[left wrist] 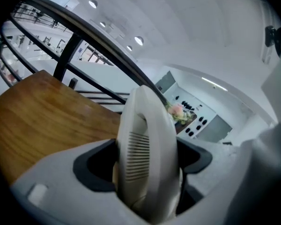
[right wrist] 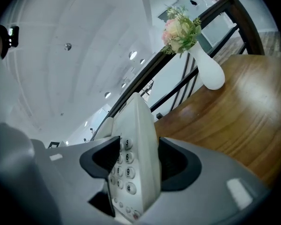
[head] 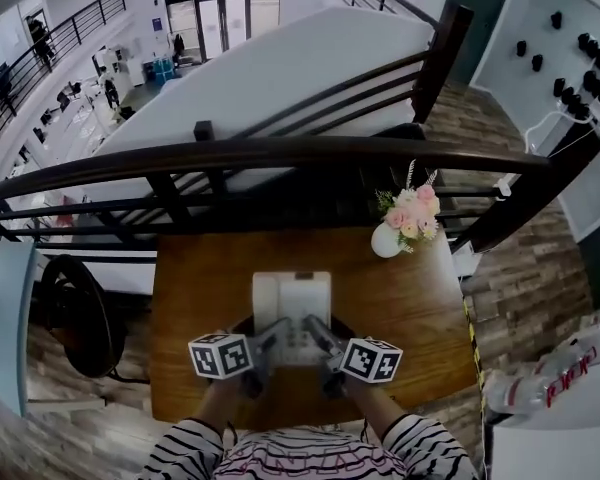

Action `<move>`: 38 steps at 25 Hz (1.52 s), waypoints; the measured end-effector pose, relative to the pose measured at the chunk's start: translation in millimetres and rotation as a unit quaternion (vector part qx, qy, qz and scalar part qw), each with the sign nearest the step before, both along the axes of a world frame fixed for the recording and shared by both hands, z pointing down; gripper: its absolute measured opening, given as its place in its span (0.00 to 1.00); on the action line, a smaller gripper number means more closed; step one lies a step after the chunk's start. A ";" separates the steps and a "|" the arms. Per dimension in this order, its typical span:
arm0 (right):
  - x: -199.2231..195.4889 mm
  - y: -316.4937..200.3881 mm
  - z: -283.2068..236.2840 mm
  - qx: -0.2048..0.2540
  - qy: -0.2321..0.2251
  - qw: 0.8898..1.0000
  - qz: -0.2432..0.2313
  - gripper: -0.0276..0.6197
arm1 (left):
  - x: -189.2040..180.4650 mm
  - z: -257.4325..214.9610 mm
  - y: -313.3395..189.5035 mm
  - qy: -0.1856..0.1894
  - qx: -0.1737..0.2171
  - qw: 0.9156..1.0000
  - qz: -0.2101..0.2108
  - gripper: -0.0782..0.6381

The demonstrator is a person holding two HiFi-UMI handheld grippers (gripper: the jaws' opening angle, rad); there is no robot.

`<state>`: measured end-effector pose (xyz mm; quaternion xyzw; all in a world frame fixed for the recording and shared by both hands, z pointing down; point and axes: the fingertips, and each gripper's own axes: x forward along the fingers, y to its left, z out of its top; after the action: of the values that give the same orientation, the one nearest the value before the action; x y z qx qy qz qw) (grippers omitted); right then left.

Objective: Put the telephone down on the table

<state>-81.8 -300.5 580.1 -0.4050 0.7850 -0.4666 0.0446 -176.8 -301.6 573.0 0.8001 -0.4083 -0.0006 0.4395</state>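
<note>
The left hand-held gripper (head: pixel 276 334) is clenched on the telephone (head: pixel 292 310). Its own view shows the jaws pressed against both flanks of the handset (left wrist: pixel 143 149), the side with the slotted grille. The right hand-held gripper (head: pixel 314 332) is likewise clamped on the telephone, its jaws closing over the keypad (right wrist: pixel 122 170) side. Both grip the near end of the body, one from the left and one from the right, so neither hand is nearer than the other. The telephone's long axis runs from near to far, straight away from the person, and it sits over the middle of the worktop (head: pixel 195 308). Both gripper cameras look upward past it towards the ceiling, so it seems pitched with its far end raised. Whether its underside touches the wood cannot be told. To set it down, the move would likely be straight down and level, with bare wood lying directly below and ahead. A white vase (head: pixel 387 240) of flowers stands at the far right corner, well apart from the telephone, and a dark railing (head: pixel 280 153) runs beyond the far edge.
</note>
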 end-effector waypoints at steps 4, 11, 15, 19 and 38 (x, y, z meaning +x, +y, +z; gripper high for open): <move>-5.1 -38.6 17.2 -0.010 0.001 1.000 0.015 0.44 | -5.7 17.9 -41.1 -0.001 -0.011 1.000 0.014 0.65; -0.7 -99.8 45.9 -0.023 0.012 0.999 0.032 0.44 | -1.0 48.0 -105.9 0.006 -0.027 0.999 0.027 0.65; 2.5 -125.7 64.9 -0.030 0.018 0.999 0.035 0.44 | 2.5 67.3 -132.4 0.011 -0.035 0.999 0.030 0.65; 3.4 -149.7 86.4 -0.035 0.023 0.999 0.029 0.44 | 2.1 90.8 -155.3 0.012 -0.043 0.999 0.021 0.65; 19.6 -217.6 147.2 -0.061 0.035 0.998 0.003 0.44 | 20.6 154.4 -217.9 0.003 -0.078 0.997 -0.006 0.64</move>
<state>-62.1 -518.1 727.3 -0.4256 0.7546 -0.4994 -0.0061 -156.2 -519.5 727.4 0.7609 -0.4104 0.0259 0.5019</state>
